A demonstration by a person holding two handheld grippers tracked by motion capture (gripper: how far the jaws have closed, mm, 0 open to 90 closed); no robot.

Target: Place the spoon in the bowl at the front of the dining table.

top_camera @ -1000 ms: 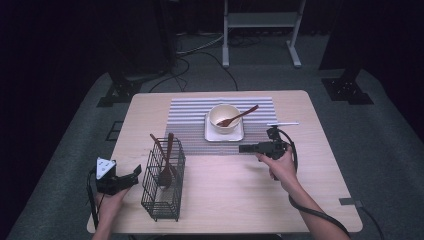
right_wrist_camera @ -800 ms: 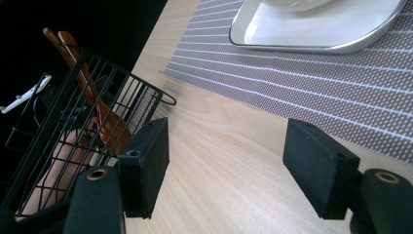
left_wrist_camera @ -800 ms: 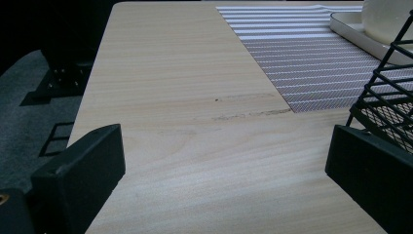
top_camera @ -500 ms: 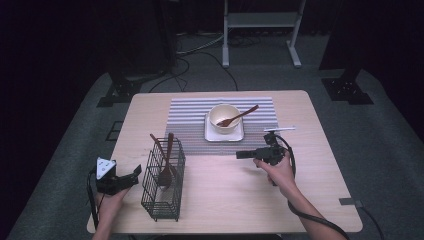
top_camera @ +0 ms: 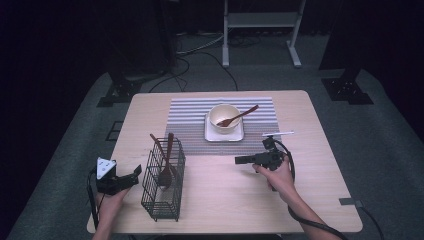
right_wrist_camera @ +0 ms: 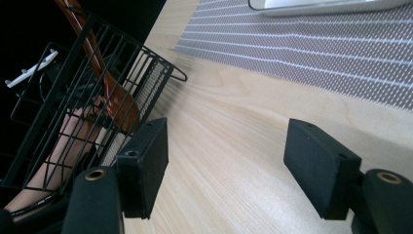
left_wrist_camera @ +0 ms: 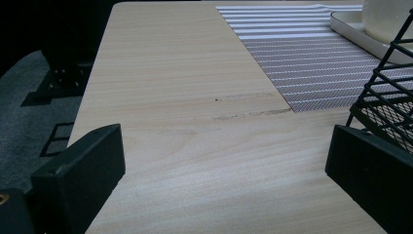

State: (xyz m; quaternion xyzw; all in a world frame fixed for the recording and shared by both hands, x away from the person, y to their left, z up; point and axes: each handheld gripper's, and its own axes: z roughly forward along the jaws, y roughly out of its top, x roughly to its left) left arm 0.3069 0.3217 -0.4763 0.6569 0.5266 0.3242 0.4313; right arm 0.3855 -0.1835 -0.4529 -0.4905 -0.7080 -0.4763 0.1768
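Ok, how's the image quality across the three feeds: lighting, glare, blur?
High view: table evenly lit against dark surroundings, slightly soft, bowl bright but readable. Left gripper view: sharp wood grain, plate at top right near washed out. Right gripper view: tilted, placemat crisp, wire basket against black, close tool pads slightly soft.

3 wooden spoons (top_camera: 167,165), 1 wire basket (top_camera: 161,200), 1 bowl (top_camera: 223,118), 1 tray (top_camera: 224,134), 1 placemat (top_camera: 186,125).
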